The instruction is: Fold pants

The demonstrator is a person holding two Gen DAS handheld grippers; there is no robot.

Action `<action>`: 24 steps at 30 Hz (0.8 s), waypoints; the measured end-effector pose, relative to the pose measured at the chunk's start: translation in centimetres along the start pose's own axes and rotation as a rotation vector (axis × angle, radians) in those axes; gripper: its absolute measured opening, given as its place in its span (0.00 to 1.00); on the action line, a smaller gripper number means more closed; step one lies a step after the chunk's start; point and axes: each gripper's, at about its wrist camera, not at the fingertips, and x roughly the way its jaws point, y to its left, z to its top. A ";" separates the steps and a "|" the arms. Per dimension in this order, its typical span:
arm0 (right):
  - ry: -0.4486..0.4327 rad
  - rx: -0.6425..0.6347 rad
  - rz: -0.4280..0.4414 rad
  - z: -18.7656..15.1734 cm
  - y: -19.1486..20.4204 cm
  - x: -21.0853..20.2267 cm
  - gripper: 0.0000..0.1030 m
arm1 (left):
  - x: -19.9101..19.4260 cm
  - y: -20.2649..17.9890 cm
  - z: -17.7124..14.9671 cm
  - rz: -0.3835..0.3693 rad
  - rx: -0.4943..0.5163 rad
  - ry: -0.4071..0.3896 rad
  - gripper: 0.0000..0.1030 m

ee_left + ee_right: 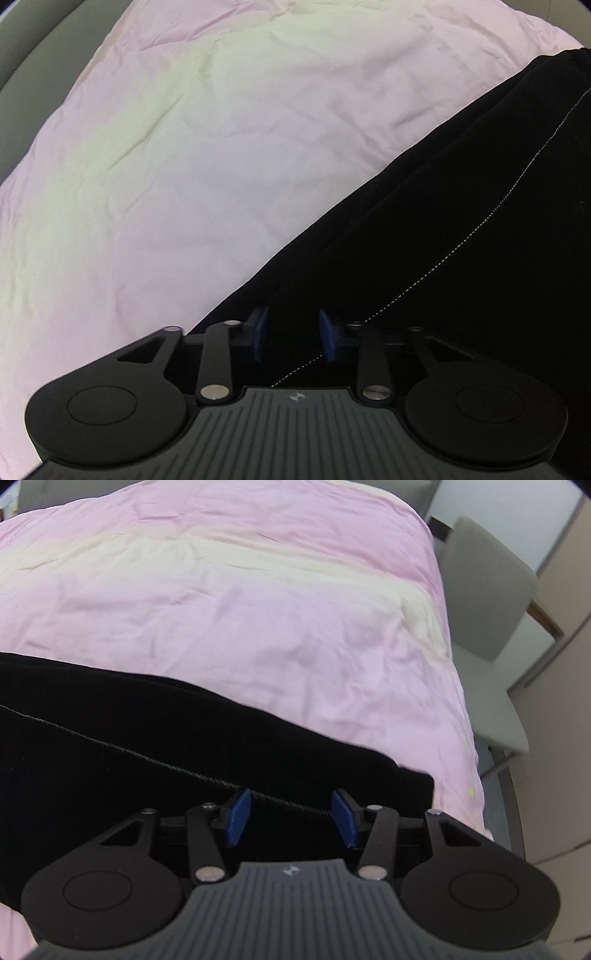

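Item 1. Pants (pixel 461 240): black and laid flat on the bed. In the left wrist view they fill the area directly under the left tongs and run ahead and to their right. Their long edge slants from just left of the tongs up to the far right. In the right wrist view the pants (pixel 147 757) lie under the right tongs and stretch away to their left. One squared end of the cloth stops just right of the tongs.

Item 2. Pale stitched seam (pixel 480 210): it runs along the pants, passing under the left tongs and on ahead to the right. The same kind of seam (pixel 110 744) crosses beneath the right tongs from the left.

Item 3. Left tongs (pixel 291 339): angled down onto the pants. The blue pads (pixel 328 339) stand apart with black cloth showing in the gap. It cannot be told whether they press on it.

Item 4. Right tongs (pixel 291 819): angled down over the pants near their end. The blue pads (pixel 238 819) are wide apart and clamp nothing, and the seam shows between them.

Item 5. Bed cover (pixel 184 166): pink with pale yellow patches and creased. It lies ahead and left of the left tongs, and ahead of the right tongs (pixel 258 609).

Item 6. Grey chair (pixel 487 602): beyond the bed's edge, ahead and right of the right tongs.
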 end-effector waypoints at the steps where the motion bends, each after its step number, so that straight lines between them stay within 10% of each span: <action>1: -0.010 -0.012 0.003 0.4 0.5 0.0 0.45 | -0.2 -0.3 0.1 0.017 -0.003 0.001 0.03; 9: -0.041 -0.086 0.018 1.9 3.9 -0.7 0.46 | -4.3 -0.8 0.6 0.192 -0.068 -0.159 0.02; 16: 0.016 -0.028 0.025 1.4 4.0 0.9 0.46 | -0.4 -0.3 2.6 0.315 -0.094 -0.124 0.00; 24: 0.066 0.024 0.052 -0.3 3.3 1.2 0.46 | -1.3 1.5 1.5 0.211 -0.202 -0.099 0.13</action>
